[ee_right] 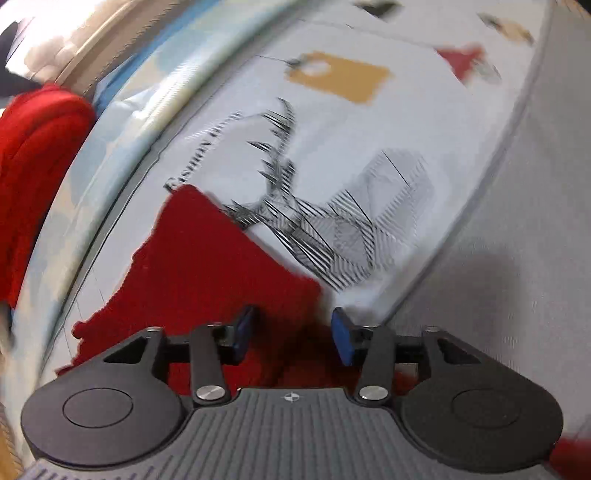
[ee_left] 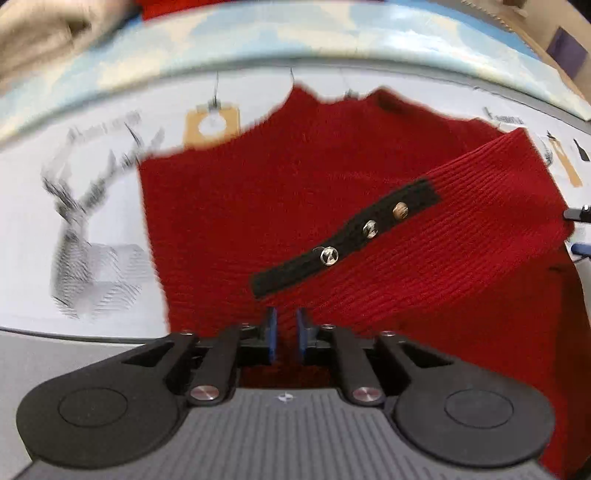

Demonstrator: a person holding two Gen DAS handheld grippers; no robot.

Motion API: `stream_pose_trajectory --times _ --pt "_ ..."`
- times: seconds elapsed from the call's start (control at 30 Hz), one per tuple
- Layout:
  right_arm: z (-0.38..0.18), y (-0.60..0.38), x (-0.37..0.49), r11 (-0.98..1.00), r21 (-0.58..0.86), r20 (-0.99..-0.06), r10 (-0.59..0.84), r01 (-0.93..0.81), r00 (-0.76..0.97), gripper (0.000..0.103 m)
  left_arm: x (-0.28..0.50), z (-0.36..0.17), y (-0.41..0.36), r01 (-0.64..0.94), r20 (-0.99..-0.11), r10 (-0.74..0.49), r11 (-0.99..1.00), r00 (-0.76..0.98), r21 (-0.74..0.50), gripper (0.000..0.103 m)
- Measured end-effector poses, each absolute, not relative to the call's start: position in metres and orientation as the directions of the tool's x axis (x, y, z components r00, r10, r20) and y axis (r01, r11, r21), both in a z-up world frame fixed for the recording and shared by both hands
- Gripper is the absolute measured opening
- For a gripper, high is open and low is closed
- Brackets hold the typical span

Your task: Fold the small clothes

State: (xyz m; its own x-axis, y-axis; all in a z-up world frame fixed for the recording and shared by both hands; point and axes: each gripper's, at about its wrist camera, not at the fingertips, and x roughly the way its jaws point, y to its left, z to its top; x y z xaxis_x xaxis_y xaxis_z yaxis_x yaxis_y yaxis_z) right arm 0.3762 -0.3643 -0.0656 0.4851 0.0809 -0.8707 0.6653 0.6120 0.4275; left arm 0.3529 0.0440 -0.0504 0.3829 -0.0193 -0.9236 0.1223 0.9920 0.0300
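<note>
A red knit garment lies flat on a white sheet printed with a deer. Its ribbed sleeve is folded diagonally across the body, and the cuff carries a black strip with three metal buttons. My left gripper hovers at the sleeve's near end; its blue pads stand a narrow gap apart with nothing pinched between them. In the right wrist view my right gripper is wide open over a corner of the red garment, its pads clear of the fabric.
The sheet shows an orange tag print and ends in a light blue patterned border. Beige cloth lies beyond it. More red cloth is heaped at the left, and plain grey surface lies right.
</note>
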Motion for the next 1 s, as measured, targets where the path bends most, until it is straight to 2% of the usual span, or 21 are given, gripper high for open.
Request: stream_pose_trajectory --times 0.03,0.1,0.13,0.2,0.33,0.5,0.63,0.73,0.8,0.9,1.0 --pt "-0.059 -0.362 0.372 0.629 0.432 -0.861 0.073 0.646 0.504 0.049 0.346 -0.040 0.043 0.143 -0.905 -0.022 0.989 0.424 0.043 0.050" --pt "-0.037 -0.355 0.364 0.690 0.438 -0.822 0.047 0.576 0.568 0.049 0.327 -0.019 0.041 0.170 -0.862 -0.032 0.983 0.505 0.063 0.070" --pt "-0.026 -0.351 0.359 0.720 0.443 -0.798 0.045 0.534 0.601 0.049 0.320 -0.010 0.040 0.174 -0.846 -0.039 0.983 0.532 0.064 0.072" --pt "-0.002 -0.344 0.347 0.766 0.459 -0.746 0.057 0.449 0.664 0.049 0.306 0.003 0.043 0.166 -0.834 -0.051 0.985 0.549 0.049 0.073" --pt "0.042 -0.332 0.312 0.851 0.437 -0.664 0.087 0.291 0.743 0.049 0.272 0.034 0.047 0.130 -0.794 -0.040 0.990 0.607 0.049 0.081" --pt "0.080 -0.330 0.253 0.932 0.349 -0.582 0.136 0.095 0.802 0.049 0.195 0.070 0.047 0.138 -0.698 -0.049 0.988 0.714 0.073 0.086" --pt "0.089 -0.337 0.190 0.973 0.225 -0.528 0.088 0.040 0.845 0.049 0.127 0.069 0.045 0.119 -0.637 -0.028 0.988 0.771 0.101 0.088" --pt "0.080 -0.348 0.157 0.983 0.177 -0.547 0.063 0.042 0.835 0.049 0.087 0.055 0.038 0.112 -0.620 0.012 0.981 0.784 0.161 0.088" --pt "0.071 -0.360 0.131 0.981 0.189 -0.536 0.062 0.048 0.842 0.049 0.068 0.041 0.033 0.121 -0.634 0.018 0.977 0.773 0.175 0.088" --pt "0.041 -0.371 0.098 0.989 0.135 -0.564 0.027 0.059 0.825 0.049 0.050 0.020 0.033 0.097 -0.657 0.043 0.980 0.752 0.176 0.088" --pt "0.009 -0.385 0.073 0.987 0.136 -0.647 0.023 0.086 0.762 0.049 0.037 0.004 0.045 0.048 -0.695 0.061 0.989 0.717 0.137 0.088"
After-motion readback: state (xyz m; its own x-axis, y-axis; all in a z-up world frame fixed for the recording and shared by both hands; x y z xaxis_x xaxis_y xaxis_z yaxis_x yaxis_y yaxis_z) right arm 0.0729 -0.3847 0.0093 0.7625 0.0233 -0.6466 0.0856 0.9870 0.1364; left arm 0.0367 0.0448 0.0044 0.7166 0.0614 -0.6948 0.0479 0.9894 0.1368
